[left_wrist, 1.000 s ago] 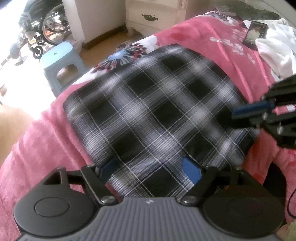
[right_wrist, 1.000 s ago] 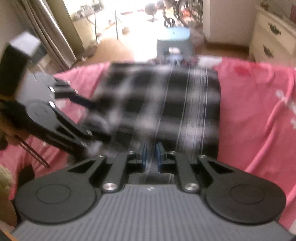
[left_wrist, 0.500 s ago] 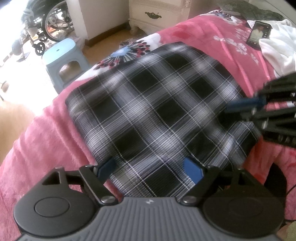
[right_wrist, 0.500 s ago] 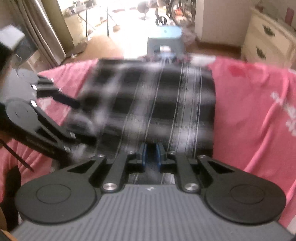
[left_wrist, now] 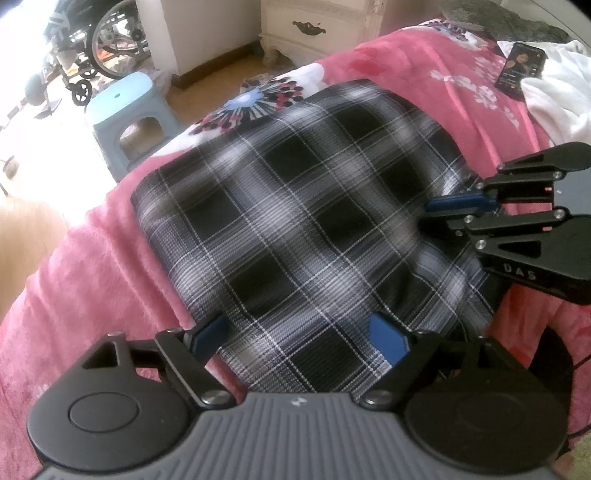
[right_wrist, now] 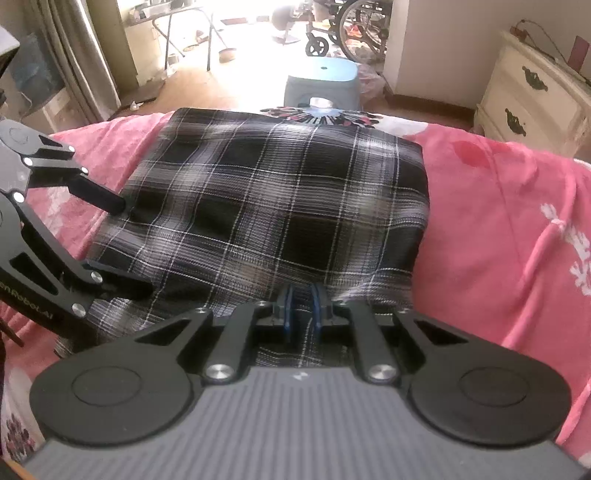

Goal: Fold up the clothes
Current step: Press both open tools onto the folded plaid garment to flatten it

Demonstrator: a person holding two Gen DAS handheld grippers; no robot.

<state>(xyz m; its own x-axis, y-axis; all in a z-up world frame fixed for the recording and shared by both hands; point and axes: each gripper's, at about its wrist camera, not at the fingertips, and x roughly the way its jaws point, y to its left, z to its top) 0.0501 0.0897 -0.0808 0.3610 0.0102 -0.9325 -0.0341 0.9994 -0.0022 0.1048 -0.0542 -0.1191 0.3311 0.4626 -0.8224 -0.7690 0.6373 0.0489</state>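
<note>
A black-and-white plaid garment (left_wrist: 295, 206) (right_wrist: 280, 199) lies folded into a rough rectangle on the pink bedspread (left_wrist: 92, 277) (right_wrist: 498, 240). My left gripper (left_wrist: 295, 325) (right_wrist: 122, 243) hangs over the garment's near left edge. Its jaws are opening wide, with flat cloth below them and nothing pinched. My right gripper (right_wrist: 301, 299) (left_wrist: 432, 212) is at the garment's near right edge, its blue pads close together with plaid cloth between them. The fabric rises in a slight ridge toward those pads.
A light blue stool (left_wrist: 125, 107) (right_wrist: 321, 79) stands on the floor past the bed's far edge. A phone (left_wrist: 521, 70) and a white garment (left_wrist: 557, 99) lie on the bed at the right. A cream dresser (right_wrist: 532, 99) and a wheelchair (right_wrist: 354, 26) stand further off.
My right gripper has sunk toward the bed with the cloth edge, and the garment now lies flatter and sharper in view. The left gripper's fingers stand slightly wider apart.
</note>
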